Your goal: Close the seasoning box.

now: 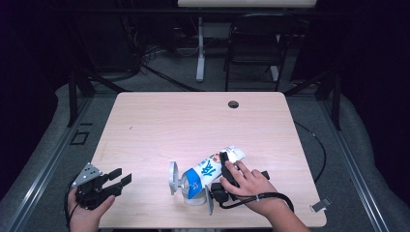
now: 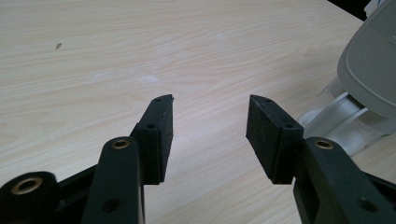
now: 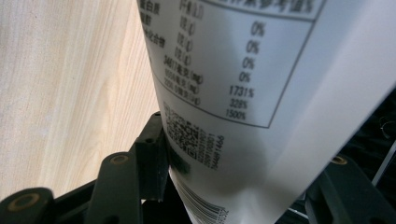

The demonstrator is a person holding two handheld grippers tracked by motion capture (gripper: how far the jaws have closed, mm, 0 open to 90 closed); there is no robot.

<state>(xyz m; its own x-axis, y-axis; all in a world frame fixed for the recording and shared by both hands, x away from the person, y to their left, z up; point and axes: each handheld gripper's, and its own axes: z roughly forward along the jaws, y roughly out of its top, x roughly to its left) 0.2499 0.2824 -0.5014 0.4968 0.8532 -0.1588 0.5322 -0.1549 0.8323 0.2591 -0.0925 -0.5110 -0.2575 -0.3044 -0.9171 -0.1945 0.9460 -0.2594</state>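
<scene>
A white and blue pouch (image 1: 205,171) with printed text lies tilted near the table's front edge, its lower end at a clear container (image 1: 193,198) with grey lids. My right gripper (image 1: 220,170) is shut on the pouch's upper part, a hand wrapped around the gripper. In the right gripper view the pouch's label (image 3: 243,60) sits between the jaws; the left pad presses on it and the right pad is hidden behind it. My left gripper (image 1: 121,178) rests at the front left corner, open, nothing between its fingers (image 2: 161,130). The container (image 2: 341,121) lies off to its right.
The light wooden table (image 1: 193,121) has a cable hole (image 1: 233,104) near its far edge. A small metal clip (image 1: 320,205) lies at the front right corner. A black chair (image 1: 254,43) and a desk leg stand beyond the table on the floor.
</scene>
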